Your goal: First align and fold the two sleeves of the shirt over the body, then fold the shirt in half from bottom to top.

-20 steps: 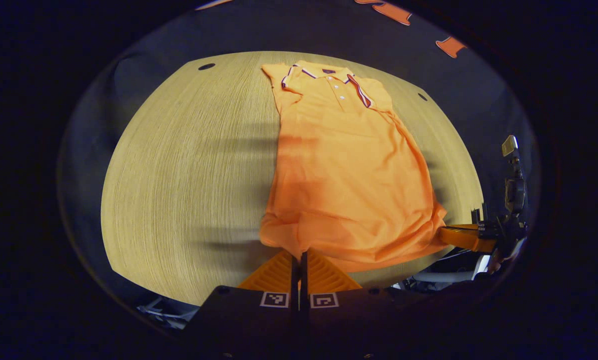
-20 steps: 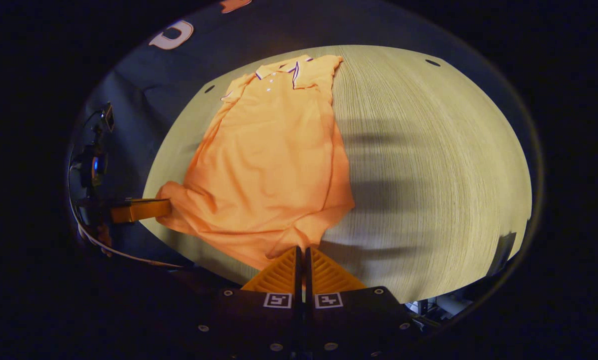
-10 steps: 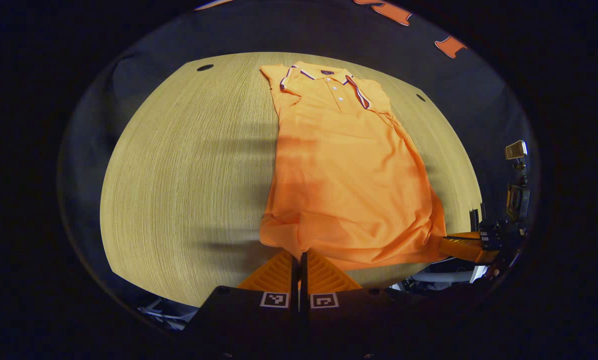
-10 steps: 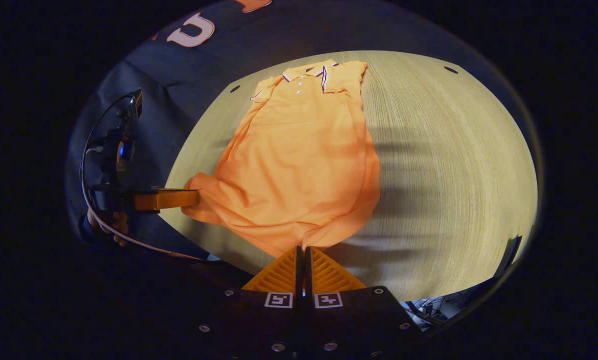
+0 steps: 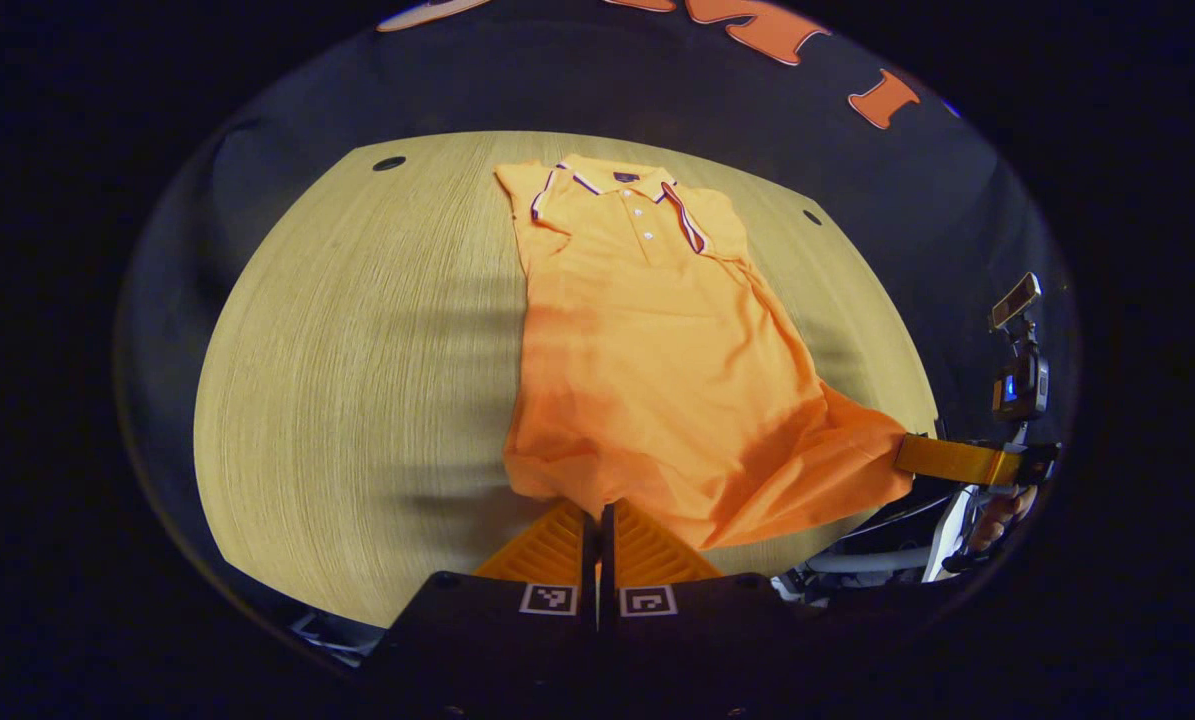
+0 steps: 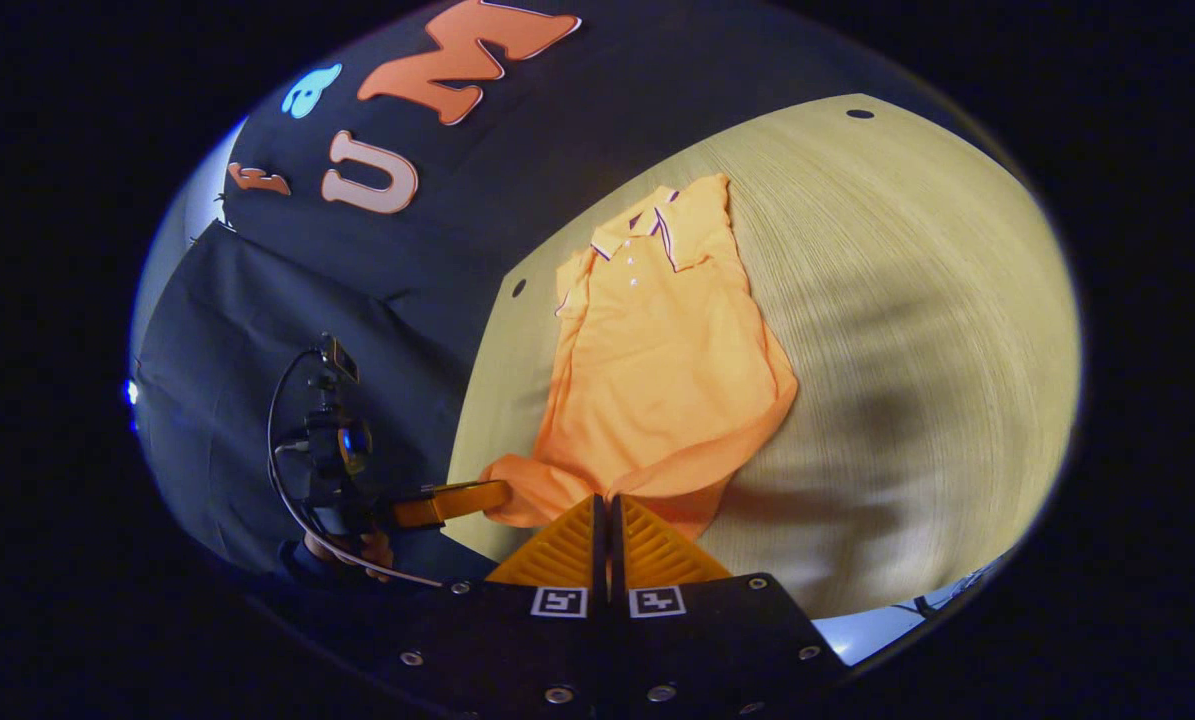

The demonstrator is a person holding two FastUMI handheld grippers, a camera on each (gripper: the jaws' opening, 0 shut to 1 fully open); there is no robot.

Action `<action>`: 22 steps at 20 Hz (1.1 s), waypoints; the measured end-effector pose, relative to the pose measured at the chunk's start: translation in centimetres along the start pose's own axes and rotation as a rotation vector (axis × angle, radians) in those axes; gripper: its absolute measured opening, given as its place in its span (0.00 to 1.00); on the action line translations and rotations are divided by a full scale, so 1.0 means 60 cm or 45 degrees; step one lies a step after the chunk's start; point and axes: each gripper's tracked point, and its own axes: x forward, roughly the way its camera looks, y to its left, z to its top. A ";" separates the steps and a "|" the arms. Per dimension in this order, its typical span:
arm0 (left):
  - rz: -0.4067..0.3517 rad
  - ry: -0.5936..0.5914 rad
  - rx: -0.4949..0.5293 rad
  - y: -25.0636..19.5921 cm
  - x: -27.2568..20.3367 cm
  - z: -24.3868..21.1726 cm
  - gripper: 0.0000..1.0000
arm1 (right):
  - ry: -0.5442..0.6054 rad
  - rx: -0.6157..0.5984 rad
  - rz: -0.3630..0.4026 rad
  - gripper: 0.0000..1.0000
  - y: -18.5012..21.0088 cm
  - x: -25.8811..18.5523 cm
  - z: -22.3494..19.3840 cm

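An orange polo shirt (image 5: pixel 657 350) lies lengthwise on the wooden table (image 5: pixel 357 350), its striped collar (image 5: pixel 612 185) at the far end and its sleeves tucked over the body. My left gripper (image 5: pixel 598 506) is shut on the near hem at the shirt's left corner. In the right gripper view the shirt (image 6: pixel 657 370) runs away from my right gripper (image 6: pixel 605 497), which is shut on the other hem corner. Each gripper also appears in the other's view, pinching its corner: the right gripper (image 5: pixel 902 452) and the left gripper (image 6: pixel 497 490). The hem between them hangs slightly raised and creased.
Dark cloth walls stand behind and beside the table. Small round holes (image 5: pixel 389 163) (image 5: pixel 812 217) mark the tabletop's far corners. A hand (image 6: pixel 342 548) holds the left gripper's handle, with a cable and a small camera above it. Bare wood stretches on both sides of the shirt.
Both grippers have lifted with the hem still pinched. The right gripper rose and tilted most, pulling its corner up off the table edge, so the shirt looks smaller in its view.
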 end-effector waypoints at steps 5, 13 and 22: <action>-0.057 -0.091 0.011 -0.014 -0.009 0.077 0.01 | -0.082 0.008 0.082 0.01 0.021 0.005 0.054; -0.111 -0.233 0.027 -0.018 -0.016 0.212 0.01 | -0.276 0.100 0.193 0.01 0.045 0.018 0.199; -0.103 -0.306 0.046 0.017 0.025 0.377 0.01 | -0.384 0.074 0.159 0.01 0.039 0.060 0.351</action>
